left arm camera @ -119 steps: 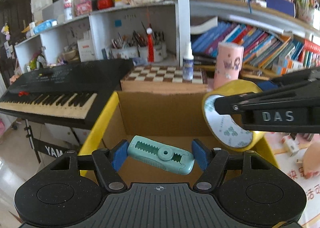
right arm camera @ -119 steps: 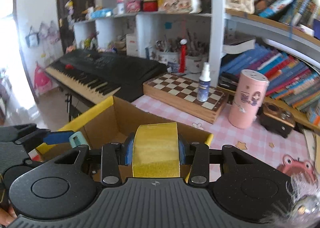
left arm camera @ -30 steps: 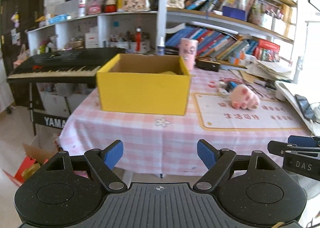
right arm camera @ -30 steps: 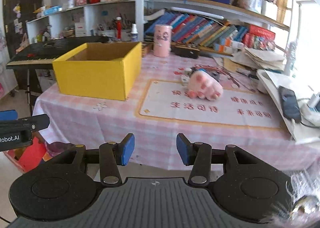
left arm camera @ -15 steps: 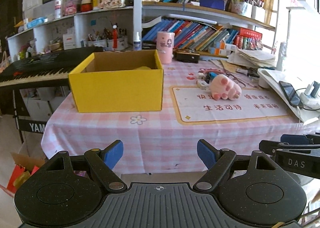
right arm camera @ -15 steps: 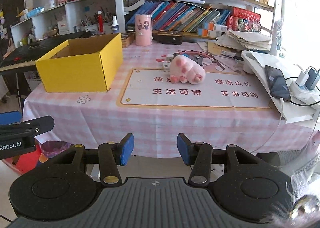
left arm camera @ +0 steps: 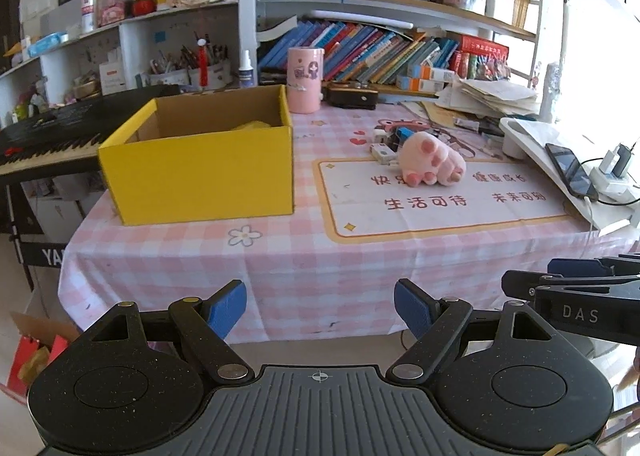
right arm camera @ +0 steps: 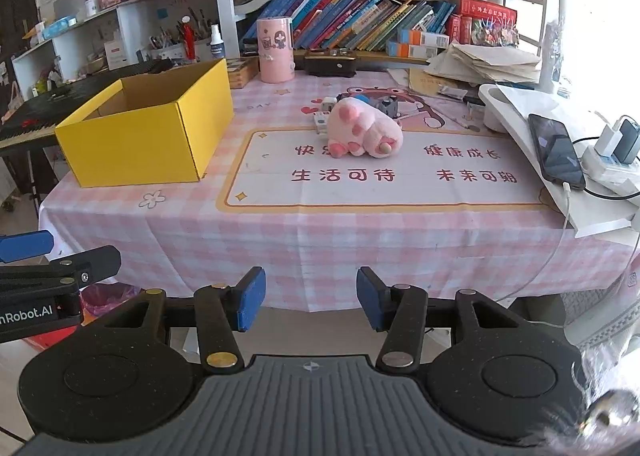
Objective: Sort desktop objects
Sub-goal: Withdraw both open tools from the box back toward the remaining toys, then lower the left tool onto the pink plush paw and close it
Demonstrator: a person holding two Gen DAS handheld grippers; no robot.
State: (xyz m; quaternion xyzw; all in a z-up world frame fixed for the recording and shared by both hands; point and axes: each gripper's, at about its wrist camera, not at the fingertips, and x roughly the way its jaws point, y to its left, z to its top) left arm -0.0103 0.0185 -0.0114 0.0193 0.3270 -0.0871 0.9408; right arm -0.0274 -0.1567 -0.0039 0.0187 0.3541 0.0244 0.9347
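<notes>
Left tongs (left arm camera: 320,306): emptied, apart, drawn back off the table (left arm camera: 280,256).
Right tongs (right arm camera: 311,298): tape released into box (right arm camera: 132,144), withdrawn too.

we count one yellow box (left arm camera: 200,172) on the checked cloth, one pink paw plush (left arm camera: 434,163) on one printed mat (left arm camera: 440,212), and one pink cylinder (left arm camera: 305,79) behind the box. we see one black case (left arm camera: 352,98) by the books, one spray bottle (left arm camera: 245,70), one keyboard (left arm camera: 52,128), one phone (left arm camera: 570,172) on a white tray, and two chargers (right arm camera: 618,140) plugged side by side. the small items behind the plush are too bunched to count. two grippers, left gripper (left arm camera: 320,306) and right gripper (right arm camera: 311,298), each with two blue pads.
</notes>
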